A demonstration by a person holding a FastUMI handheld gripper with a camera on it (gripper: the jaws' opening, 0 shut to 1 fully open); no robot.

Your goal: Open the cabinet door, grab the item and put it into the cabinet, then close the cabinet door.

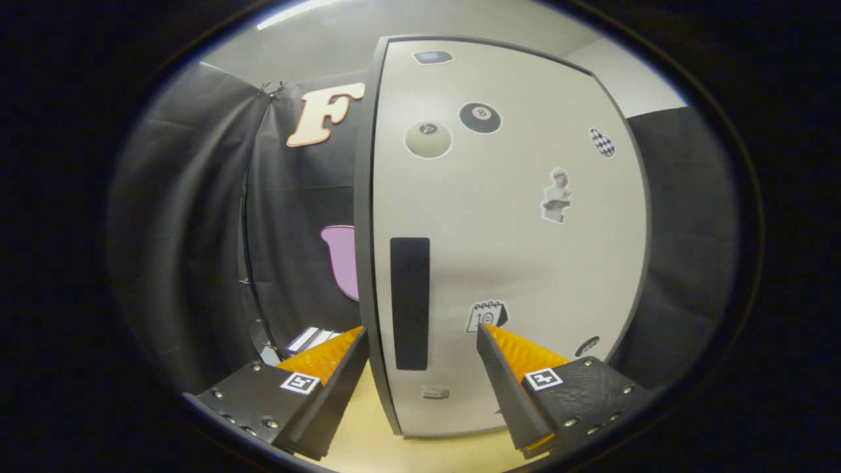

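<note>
Just ahead of the gripper [420, 341] stands the tall pale-grey cabinet door with a dark frame [506, 223], upright and seen nearly face-on, its left edge [365, 263] lying in line with the gap between the two fingers. The jaws are spread wide and hold nothing: the left orange ribbed finger pad [328, 355] sits to the left of the door's edge, in front of the black cloth wall [197, 230], while the right orange ribbed finger pad [522, 351] lies across the lower face of the door. Whether either pad touches the door cannot be told. The long black vertical handle strip [410, 303] runs down the door near its left edge, between the fingers and just beyond their tips. Flat stickers dot the door: a black billiard ball [480, 117], a pale billiard ball [428, 140], a small grey bust [556, 196], a checkered oval [602, 142] and a little calendar page [487, 316] just above the right fingertip. Left of the left finger, low against the cloth, rests a small stack of white and dark blue flat items [309, 340], too small to identify. Under the fingers and the door's lower edge lies the light wooden counter [368, 433].
</note>
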